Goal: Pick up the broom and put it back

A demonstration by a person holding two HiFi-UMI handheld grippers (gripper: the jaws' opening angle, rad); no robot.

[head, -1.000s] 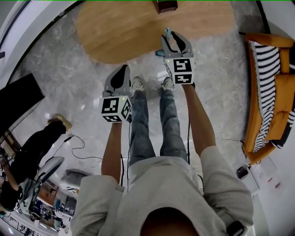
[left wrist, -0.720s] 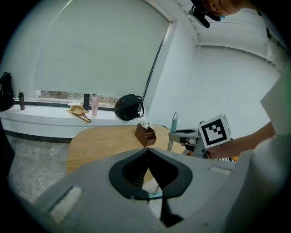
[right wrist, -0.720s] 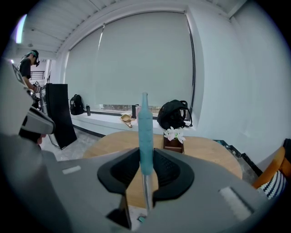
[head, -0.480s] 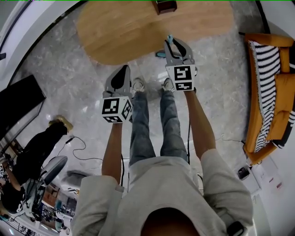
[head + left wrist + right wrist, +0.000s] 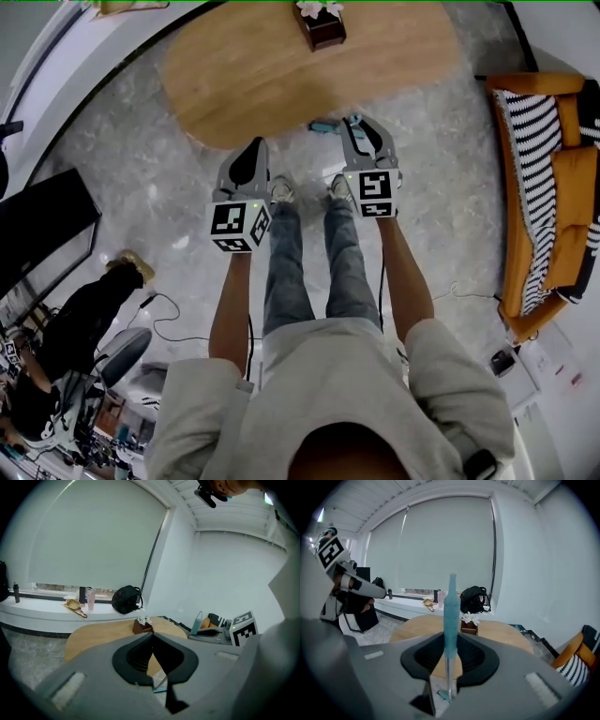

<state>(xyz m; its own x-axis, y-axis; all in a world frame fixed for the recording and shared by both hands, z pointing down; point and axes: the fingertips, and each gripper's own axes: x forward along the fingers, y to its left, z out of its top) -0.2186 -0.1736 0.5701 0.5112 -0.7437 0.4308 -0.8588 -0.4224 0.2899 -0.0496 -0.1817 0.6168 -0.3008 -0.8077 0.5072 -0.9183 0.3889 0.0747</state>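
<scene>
The right gripper [image 5: 450,641] has just squeezed shut on the broom [image 5: 451,606], the left gripper [image 5: 152,639] is closed and empty, and putting it back is still left.

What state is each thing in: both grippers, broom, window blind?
left gripper: shut, nothing between the jaws.
right gripper: jaws have just been closing; now shut on the broom.
broom: upright, handle clamped in the right gripper, head down near the floor.
window blind: lowered almost to the sill.
</scene>
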